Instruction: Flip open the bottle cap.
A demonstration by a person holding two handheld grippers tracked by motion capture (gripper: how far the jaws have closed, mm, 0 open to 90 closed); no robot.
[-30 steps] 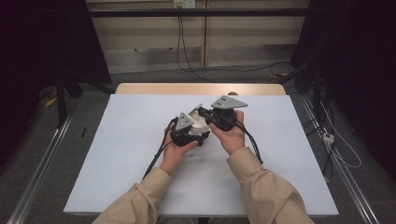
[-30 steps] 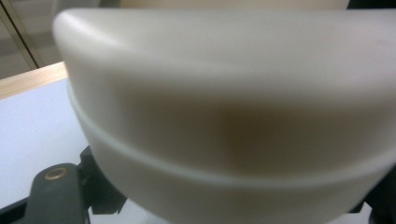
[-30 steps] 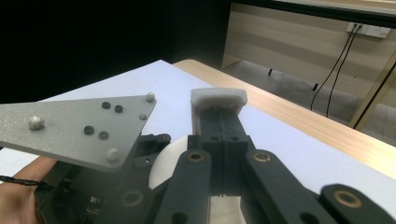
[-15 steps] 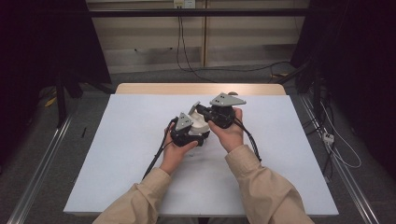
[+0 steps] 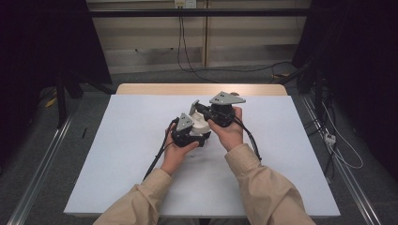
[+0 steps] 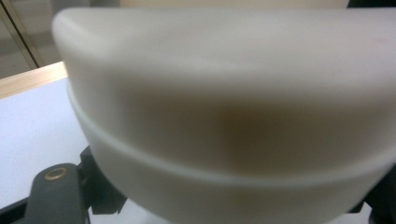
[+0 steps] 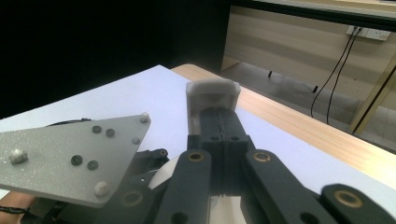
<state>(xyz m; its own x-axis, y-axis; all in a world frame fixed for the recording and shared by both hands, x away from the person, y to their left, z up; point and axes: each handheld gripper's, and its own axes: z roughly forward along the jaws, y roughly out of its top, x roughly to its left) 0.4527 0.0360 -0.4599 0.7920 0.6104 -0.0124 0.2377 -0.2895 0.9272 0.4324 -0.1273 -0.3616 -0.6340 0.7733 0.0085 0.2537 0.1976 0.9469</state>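
high view: I've got both grippers over the table (image 5: 117, 140) middle, white container (image 5: 202, 125) between them.
left gripper (image 5: 187, 131): jaws clamped on the container, its wall (image 6: 224, 116) blurry up close.
right gripper (image 7: 219, 116): jaws pinching its white lid flap (image 7: 213, 95).
contents: can't tell.

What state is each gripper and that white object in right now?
Left gripper: jaws shut on the white rounded plastic container, held just above the white table sheet.
Right gripper: jaws shut, black pads together, gripping a small white flap-like part.
White rounded plastic container: held between both grippers; a seam rings its body; whether the flap belongs to it is unclear.
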